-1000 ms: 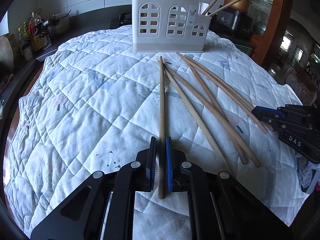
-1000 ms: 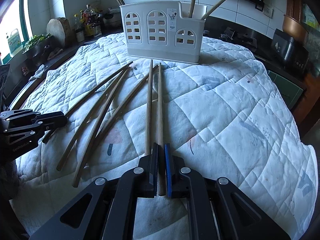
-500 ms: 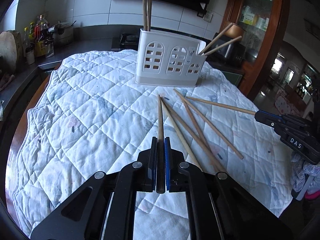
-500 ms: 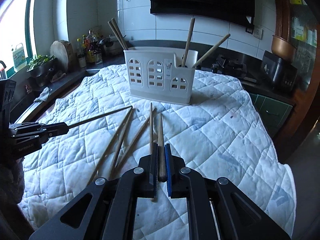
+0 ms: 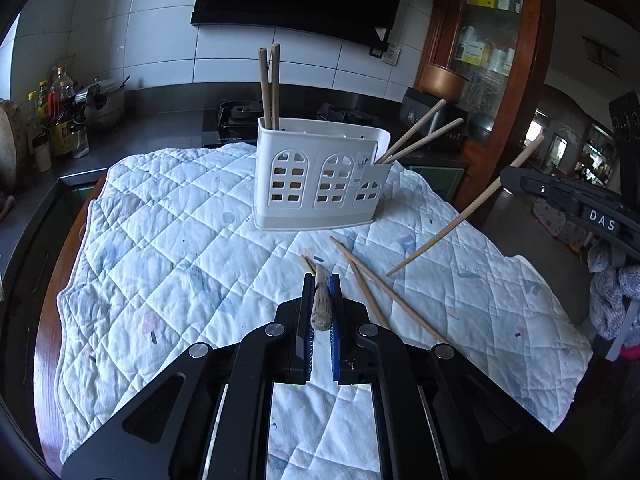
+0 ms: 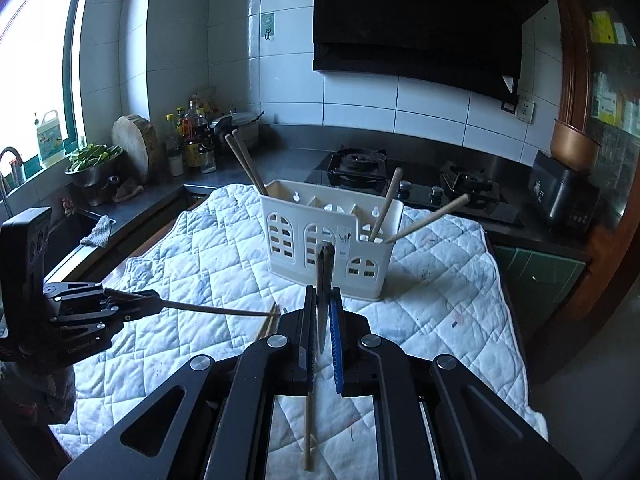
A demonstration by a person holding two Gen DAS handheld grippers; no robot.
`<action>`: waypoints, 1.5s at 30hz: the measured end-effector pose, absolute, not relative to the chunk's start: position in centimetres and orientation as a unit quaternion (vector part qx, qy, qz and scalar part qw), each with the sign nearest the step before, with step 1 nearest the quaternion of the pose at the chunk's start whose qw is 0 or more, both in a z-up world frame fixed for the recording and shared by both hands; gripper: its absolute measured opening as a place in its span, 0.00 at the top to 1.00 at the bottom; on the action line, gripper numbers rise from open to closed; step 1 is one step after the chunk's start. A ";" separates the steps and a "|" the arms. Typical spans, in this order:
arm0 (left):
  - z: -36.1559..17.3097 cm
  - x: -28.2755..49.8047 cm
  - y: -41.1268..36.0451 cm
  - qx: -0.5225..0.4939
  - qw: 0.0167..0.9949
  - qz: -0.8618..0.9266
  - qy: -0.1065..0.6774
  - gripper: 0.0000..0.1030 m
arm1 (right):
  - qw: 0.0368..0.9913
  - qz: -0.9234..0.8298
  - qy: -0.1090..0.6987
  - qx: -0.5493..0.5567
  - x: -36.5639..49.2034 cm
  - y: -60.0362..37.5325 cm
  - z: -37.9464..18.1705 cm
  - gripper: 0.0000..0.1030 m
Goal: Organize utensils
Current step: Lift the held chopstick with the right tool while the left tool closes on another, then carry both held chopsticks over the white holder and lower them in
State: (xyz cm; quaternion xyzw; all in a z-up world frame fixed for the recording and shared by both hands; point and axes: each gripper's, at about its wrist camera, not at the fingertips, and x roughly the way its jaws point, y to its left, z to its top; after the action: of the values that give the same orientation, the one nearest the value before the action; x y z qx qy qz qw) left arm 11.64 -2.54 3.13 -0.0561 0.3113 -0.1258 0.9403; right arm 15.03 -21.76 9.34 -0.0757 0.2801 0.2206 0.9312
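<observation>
Left wrist view: the left gripper (image 5: 322, 300) is clamped on a chopstick (image 5: 321, 307); the white holder (image 5: 320, 184) stands ahead of the fingers; loose chopsticks (image 5: 376, 288) lie just right of them.
Right wrist view: the right gripper (image 6: 322, 320) grips its own chopstick (image 6: 323, 276), holder straight ahead; held so near one end, either stick may pivot and miss its compartment.

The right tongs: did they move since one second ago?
Yes. The right tongs went up with their chopstick, whose tip lay on the quilt before the holder and now hangs above it.

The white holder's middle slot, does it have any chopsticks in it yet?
Seemingly empty: the white holder has chopsticks only in its end slots, left and right.
</observation>
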 end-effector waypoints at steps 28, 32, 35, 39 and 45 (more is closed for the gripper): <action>20.8 22.5 -4.9 0.001 0.982 -0.097 0.161 0.95 | 0.953 0.189 0.228 -0.070 26.8 -20.7 19.8 0.94; 20.7 24.4 -4.8 -0.010 0.985 -0.080 0.156 0.95 | 0.950 0.188 0.238 -0.070 27.8 -20.8 18.7 0.94; 19.9 25.6 -4.7 -0.012 0.984 -0.072 0.161 0.95 | 0.947 0.190 0.248 -0.068 28.3 -20.8 17.8 0.94; 18.2 26.8 -4.5 -0.016 0.980 -0.071 0.186 0.95 | 0.944 0.191 0.261 -0.069 28.8 -20.7 16.4 0.94; 16.6 27.2 -4.1 -0.013 0.976 -0.080 0.205 0.95 | 0.940 0.190 0.277 -0.069 29.4 -20.3 14.9 0.94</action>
State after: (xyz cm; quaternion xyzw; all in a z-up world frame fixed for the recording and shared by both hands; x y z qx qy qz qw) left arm 27.24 -4.09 16.65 -0.0135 0.2045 -0.0796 0.9755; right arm 29.43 -20.28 14.90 -0.0690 0.2766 0.1898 0.9395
